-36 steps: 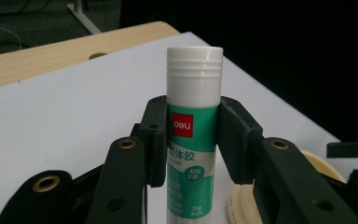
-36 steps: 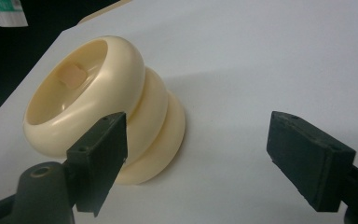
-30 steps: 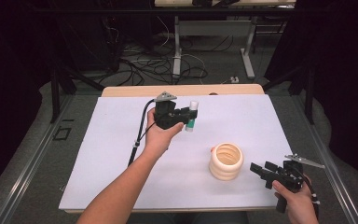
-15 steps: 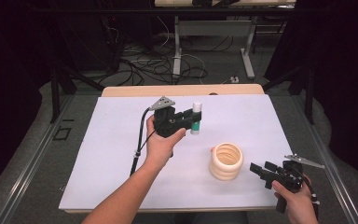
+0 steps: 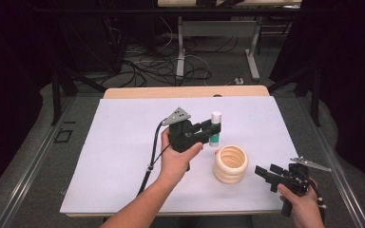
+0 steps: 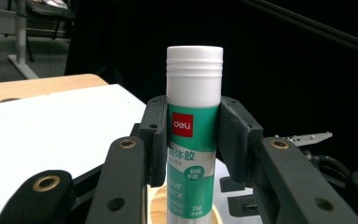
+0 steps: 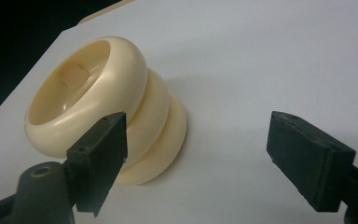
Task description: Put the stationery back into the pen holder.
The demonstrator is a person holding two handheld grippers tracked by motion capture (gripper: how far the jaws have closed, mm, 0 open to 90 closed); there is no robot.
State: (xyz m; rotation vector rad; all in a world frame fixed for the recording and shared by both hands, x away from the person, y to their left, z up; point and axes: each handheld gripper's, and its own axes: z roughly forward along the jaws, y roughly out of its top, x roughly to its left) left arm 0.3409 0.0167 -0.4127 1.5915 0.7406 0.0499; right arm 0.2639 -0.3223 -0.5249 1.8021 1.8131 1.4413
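A glue stick [image 5: 215,128] with a white cap and green label stands upright in my left gripper [image 5: 211,128], above the white mat. Seen close in the left gripper view, both pads press the glue stick [image 6: 192,140] at its label, the left gripper [image 6: 192,140] shut on it. A cream ribbed cup [image 5: 230,164] stands on the mat just right of and nearer than the stick. My right gripper [image 5: 264,172] is held low at the mat's right front, pointing at the cup. Its jaws stand open around bare mat, right gripper [image 7: 214,154], with the cup [image 7: 107,107] ahead to the left.
The white mat [image 5: 123,142] covers a wooden table [image 5: 185,91]. Cables and table legs [image 5: 180,47] lie on the floor beyond the far edge. A cable [image 5: 154,156] trails from the left gripper along the forearm.
My left hand has carried the glue stick rightward and a little nearer, toward the cream cup. The right gripper has stayed where it was.
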